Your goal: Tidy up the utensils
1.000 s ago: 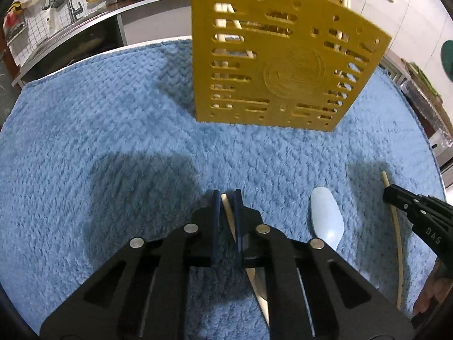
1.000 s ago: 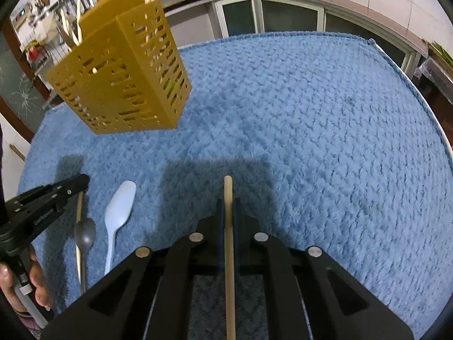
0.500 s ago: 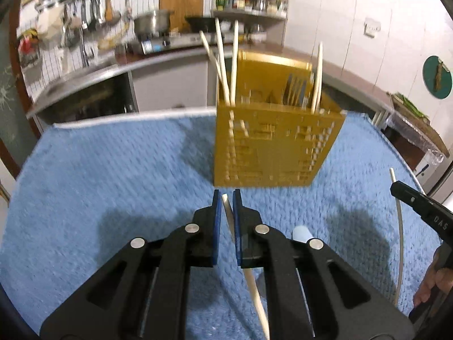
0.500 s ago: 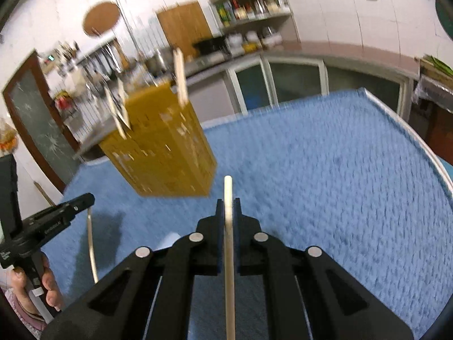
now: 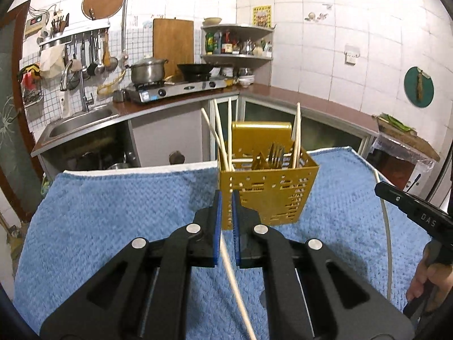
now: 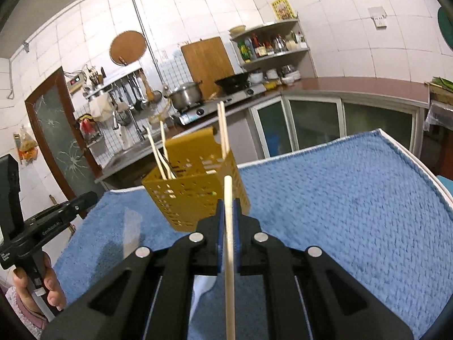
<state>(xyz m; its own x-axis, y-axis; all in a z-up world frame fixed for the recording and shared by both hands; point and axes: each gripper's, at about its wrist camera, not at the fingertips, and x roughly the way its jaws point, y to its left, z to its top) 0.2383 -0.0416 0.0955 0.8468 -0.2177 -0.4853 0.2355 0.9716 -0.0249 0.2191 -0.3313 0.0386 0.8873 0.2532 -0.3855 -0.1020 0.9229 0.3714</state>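
Note:
A gold perforated utensil holder [image 5: 269, 189] stands on the blue towel [image 5: 113, 215], with several chopsticks and forks upright in it; it also shows in the right wrist view [image 6: 195, 195]. My left gripper [image 5: 225, 198] is shut on a pale chopstick [image 5: 235, 280], raised just in front of the holder. My right gripper [image 6: 228, 206] is shut on a wooden chopstick [image 6: 228, 243], raised and pointing at the holder. The right gripper also shows at the right edge of the left wrist view [image 5: 413, 212] with its chopstick hanging below it.
The blue towel [image 6: 354, 221] covers the table. Behind it run a kitchen counter with a sink [image 5: 76, 121], a gas stove [image 5: 175, 87] with a pot, and glass-door cabinets [image 6: 325, 124]. The left gripper shows at the left of the right wrist view [image 6: 53, 221].
Both grippers have lifted from the towel with their chopsticks and tilted up to level. The holder now shows farther away and lower. The spoons on the towel have gone out of view.

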